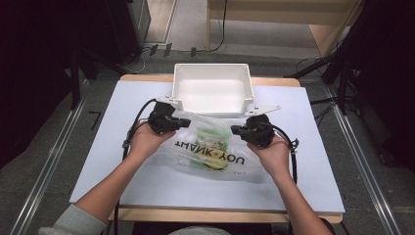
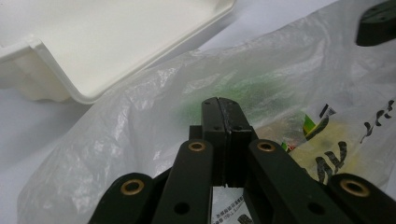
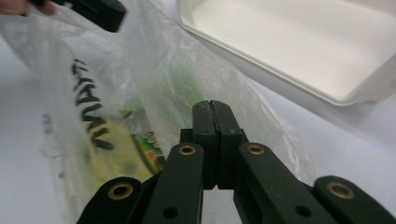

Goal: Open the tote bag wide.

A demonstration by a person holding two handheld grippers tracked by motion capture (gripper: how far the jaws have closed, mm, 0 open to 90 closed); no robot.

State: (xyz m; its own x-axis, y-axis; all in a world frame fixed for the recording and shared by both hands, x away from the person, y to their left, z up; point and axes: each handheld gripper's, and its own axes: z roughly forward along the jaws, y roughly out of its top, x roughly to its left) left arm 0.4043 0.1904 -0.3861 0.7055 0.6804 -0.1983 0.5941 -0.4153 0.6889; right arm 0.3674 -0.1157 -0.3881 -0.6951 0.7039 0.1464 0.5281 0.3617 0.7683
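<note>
a: where is the plastic bag [image 1: 210, 147] lying?

b: it is lying flat on the pale table [image 1: 313, 186], in the middle of the high view, just below the white bin [image 1: 213, 88] that is sitting at upper centre. something green and yellow is showing through the thin film, too blurred to name.

a: and the grippers, how are they sitting against it?

b: the left gripper [image 1: 182, 122] is hovering at the bag's upper left corner, and the right gripper [image 1: 236, 129] is sitting at its upper right edge. their tips are pointing inward toward each other across the top of the bag.

a: are they holding it?

b: both pairs of jaws are standing pressed together, pad against pad. in the left gripper view the closed tip [image 2: 222, 109] is lying over crinkled film at frame centre; in the right gripper view the closed tip [image 3: 211, 112] is doing the same. whether a fold of film is being pinched between the pads, i cannot tell.

a: any writing?

b: black letters are running across the bag, reading "thank you", upside down in the high view. in the right gripper view part of that lettering is showing at the left of the frame; in the left gripper view, a few strokes at the right edge. smaller print lower on the bag is too fine to read.

a: what else is around?

b: the bin's rim is filling the upper left of the left gripper view and the upper right of the right gripper view.
</note>
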